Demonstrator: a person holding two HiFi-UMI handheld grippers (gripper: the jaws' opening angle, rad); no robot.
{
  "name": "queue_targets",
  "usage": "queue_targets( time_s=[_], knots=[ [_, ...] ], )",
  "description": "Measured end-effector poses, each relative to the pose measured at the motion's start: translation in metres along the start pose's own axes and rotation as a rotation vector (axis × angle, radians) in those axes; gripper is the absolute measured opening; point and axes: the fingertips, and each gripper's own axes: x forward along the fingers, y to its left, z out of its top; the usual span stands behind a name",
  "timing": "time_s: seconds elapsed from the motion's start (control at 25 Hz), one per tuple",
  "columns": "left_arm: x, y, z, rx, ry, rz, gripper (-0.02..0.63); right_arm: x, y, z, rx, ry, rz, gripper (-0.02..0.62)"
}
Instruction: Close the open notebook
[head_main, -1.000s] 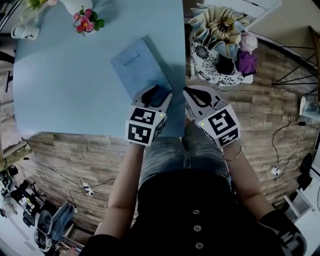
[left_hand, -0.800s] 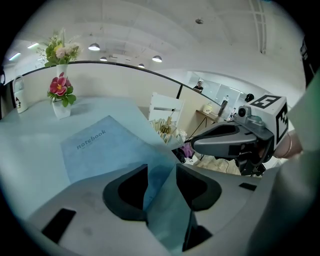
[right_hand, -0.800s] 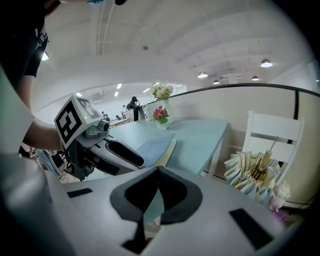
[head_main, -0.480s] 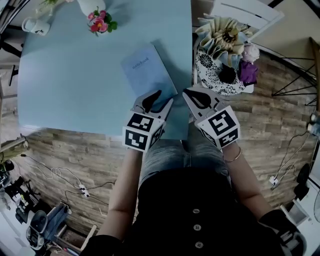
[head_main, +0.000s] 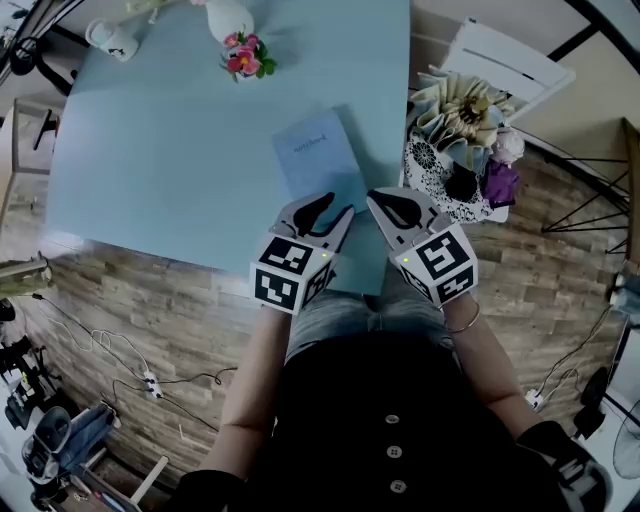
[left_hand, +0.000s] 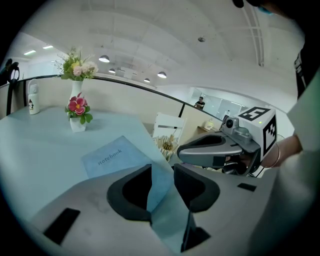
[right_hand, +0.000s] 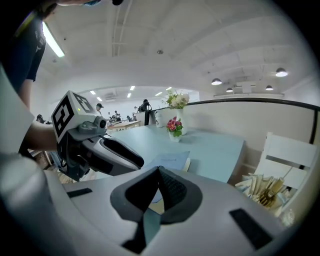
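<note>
Already the rectangular blue notebook lies shut — left gripper jaws ajar, empty, just narrowing; right gripper jaws together.

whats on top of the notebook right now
Nothing lies on the notebook; its blue cover shows bare. It lies closed on the table, so its pages are hidden.

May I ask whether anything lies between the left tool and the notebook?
Nothing visible does: the left tool, its empty jaws having just closed partway, sits at the near edge of the closed notebook.
</note>
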Motion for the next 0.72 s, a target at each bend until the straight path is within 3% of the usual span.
queue_targets(
  time_s=[0.36,0.48,0.72],
  knots=[
    [-0.032,0.011,0.03,0.011,-0.101,0.054,0.095,0.006,0.008,0.036,-0.06,-0.049,0.031,0.005],
    [-0.042,0.016,0.034,-0.029,-0.146,0.06,0.043,0.007,0.01,0.047,-0.043,-0.075,0.04,0.005],
    [-0.058,0.023,0.037,-0.068,-0.217,0.07,0.028,0.007,0.016,0.058,-0.033,-0.109,0.051,0.005]
  ],
)
